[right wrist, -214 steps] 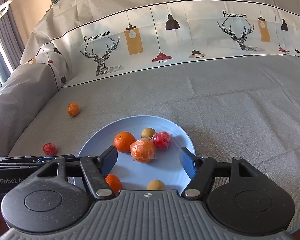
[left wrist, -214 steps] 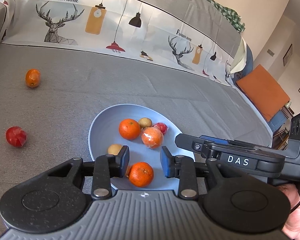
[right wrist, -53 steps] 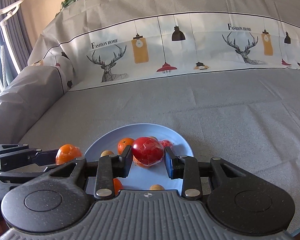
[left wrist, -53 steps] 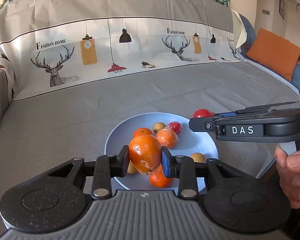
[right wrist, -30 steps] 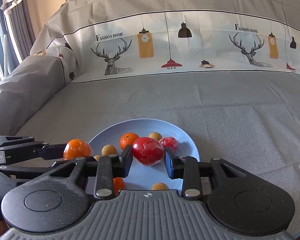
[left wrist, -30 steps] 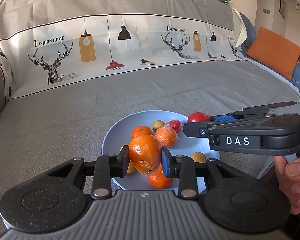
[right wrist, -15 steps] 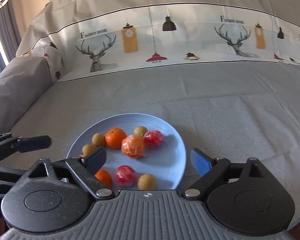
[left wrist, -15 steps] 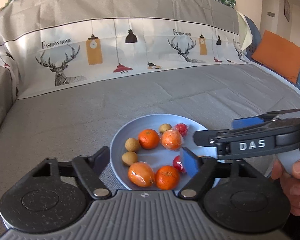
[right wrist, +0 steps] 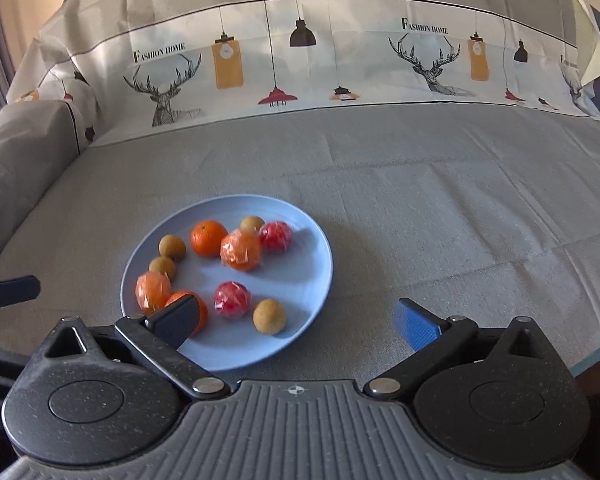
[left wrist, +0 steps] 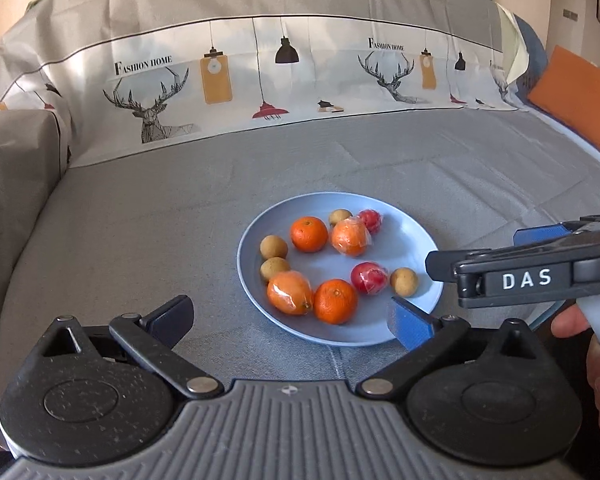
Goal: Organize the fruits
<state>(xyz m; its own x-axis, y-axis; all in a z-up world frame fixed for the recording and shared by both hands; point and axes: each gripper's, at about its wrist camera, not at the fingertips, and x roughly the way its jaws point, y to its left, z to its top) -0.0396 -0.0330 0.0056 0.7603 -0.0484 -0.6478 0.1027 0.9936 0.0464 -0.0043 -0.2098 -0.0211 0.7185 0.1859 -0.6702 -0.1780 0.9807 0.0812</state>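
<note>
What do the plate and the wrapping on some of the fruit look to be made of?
Plate: probably matte plastic or melamine, with an even pale blue surface and soft sheen; ceramic is possible. Wrapping on the orange fruit and red fruit: thin clear plastic film, crinkled, with glints.

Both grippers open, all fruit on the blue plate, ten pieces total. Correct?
Not quite: the blue plate holds nine pieces, not ten. The left wrist view shows four oranges, two of them wrapped in plastic, two wrapped red fruits and three small brown fruits. The rest stands: left gripper and right gripper are both open, and no fruit lies off the plate.
</note>
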